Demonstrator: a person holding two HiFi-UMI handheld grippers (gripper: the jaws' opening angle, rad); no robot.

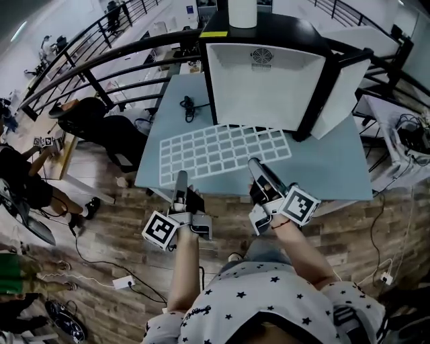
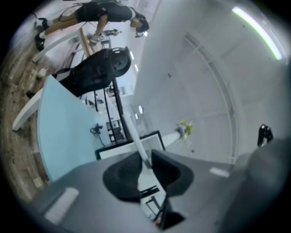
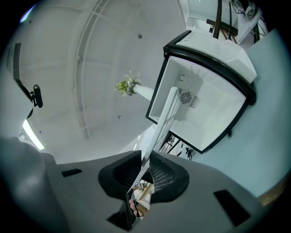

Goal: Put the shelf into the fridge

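A white wire-grid shelf hangs level over the light blue table, just in front of the open mini fridge. The fridge has a white inside with a fan grille, and its door is swung out to the right. My left gripper is shut on the shelf's near left edge and my right gripper on its near right edge. In the left gripper view the shelf edge runs out from between the closed jaws. In the right gripper view the shelf points at the fridge opening from the gripper.
A black cable lies on the table left of the fridge. A white cylinder stands on the fridge top. Black railings run behind. People and a chair are at the left. A power strip lies on the wooden floor.
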